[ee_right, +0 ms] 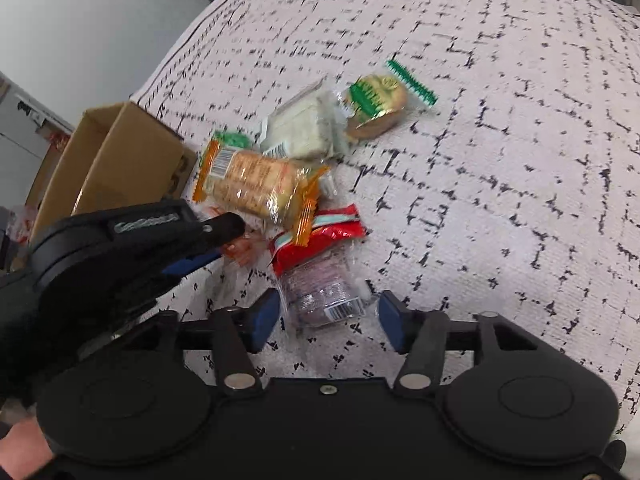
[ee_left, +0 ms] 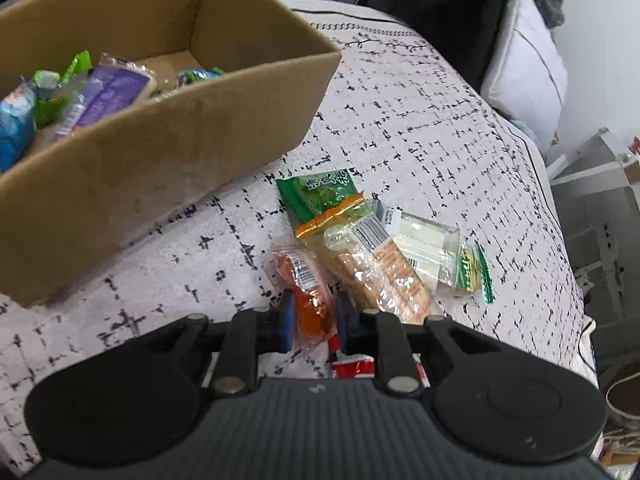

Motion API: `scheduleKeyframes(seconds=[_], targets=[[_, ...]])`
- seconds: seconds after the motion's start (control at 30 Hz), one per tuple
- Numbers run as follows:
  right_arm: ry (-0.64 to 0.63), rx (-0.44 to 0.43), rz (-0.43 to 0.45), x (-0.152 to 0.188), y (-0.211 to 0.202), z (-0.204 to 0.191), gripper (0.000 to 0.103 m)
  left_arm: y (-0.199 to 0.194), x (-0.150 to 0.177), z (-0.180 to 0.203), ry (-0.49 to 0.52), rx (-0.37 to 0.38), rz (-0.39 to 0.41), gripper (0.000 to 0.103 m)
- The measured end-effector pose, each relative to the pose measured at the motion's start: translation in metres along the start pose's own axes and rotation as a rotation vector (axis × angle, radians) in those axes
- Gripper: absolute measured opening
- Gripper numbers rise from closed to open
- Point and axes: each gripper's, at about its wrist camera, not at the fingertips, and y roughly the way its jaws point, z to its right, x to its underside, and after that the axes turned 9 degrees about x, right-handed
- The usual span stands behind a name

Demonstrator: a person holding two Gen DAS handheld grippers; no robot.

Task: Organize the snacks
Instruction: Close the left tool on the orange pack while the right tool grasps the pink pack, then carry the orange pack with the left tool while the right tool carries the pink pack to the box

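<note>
Cardboard box [ee_left: 168, 128], already partly filled with snacks, stands at left on the patterned bedspread [ee_left: 420, 112]. Beside it the left gripper [ee_left: 314, 320] has its jaws pinching the orange packet [ee_left: 310, 296]; lift straight up, clear the box wall, then release inside. To the right, the right gripper [ee_right: 326, 318] has its jaws spread around the purple-tinted packet [ee_right: 322, 292], apparently without contact; centre it before closing, since the red wrapper [ee_right: 320, 236] overlaps it.

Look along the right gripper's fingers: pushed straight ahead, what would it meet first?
The right gripper already straddles the purple snack, so that comes first. Just beyond lies the red packet, though depth is hard to judge.
</note>
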Motion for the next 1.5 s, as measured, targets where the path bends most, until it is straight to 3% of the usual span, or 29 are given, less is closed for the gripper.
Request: scheduleKeyframes(seconds=[0.13, 0.23, 0.3, 0.37, 0.43, 0.57, 1.2, 1.4, 1.47, 1.5], targets=[[-0.035, -0.002, 0.01, 0.001, 0.001, -0.007, 0.079, -0.012, 0.003, -0.005, -0.001, -0.007, 0.0, 0.019], [-0.075, 0.026, 0.021, 0.002, 0.005, -0.015, 0.081, -0.022, 0.004, -0.007, 0.0, -0.011, 0.007, 0.018], [-0.099, 0.039, 0.015, 0.004, 0.008, -0.019, 0.073, -0.028, 0.005, -0.007, 0.0, -0.013, 0.012, 0.018], [-0.137, 0.075, 0.018, 0.007, 0.012, -0.024, 0.046, -0.036, 0.004, -0.007, 0.002, -0.015, 0.019, 0.018], [-0.157, 0.075, 0.024, 0.008, 0.012, -0.025, 0.038, -0.045, 0.004, -0.006, 0.009, -0.016, 0.029, 0.018], [-0.148, 0.065, 0.042, 0.008, 0.001, -0.024, 0.033, -0.063, 0.007, -0.002, 0.028, -0.003, 0.045, 0.018], [-0.173, -0.123, 0.26, 0.013, -0.057, -0.04, 0.031, -0.137, 0.0, 0.003, 0.072, 0.006, 0.169, 0.018], [-0.183, -0.135, 0.295, 0.012, -0.062, -0.045, 0.028, -0.154, -0.006, 0.0, 0.074, 0.012, 0.2, 0.018], [-0.183, -0.156, 0.306, 0.01, -0.066, -0.047, 0.005, -0.16, -0.008, -0.001, 0.074, 0.016, 0.212, 0.018], [-0.176, -0.167, 0.308, 0.009, -0.067, -0.048, 0.005, -0.163, -0.01, -0.002, 0.074, 0.017, 0.218, 0.018]])
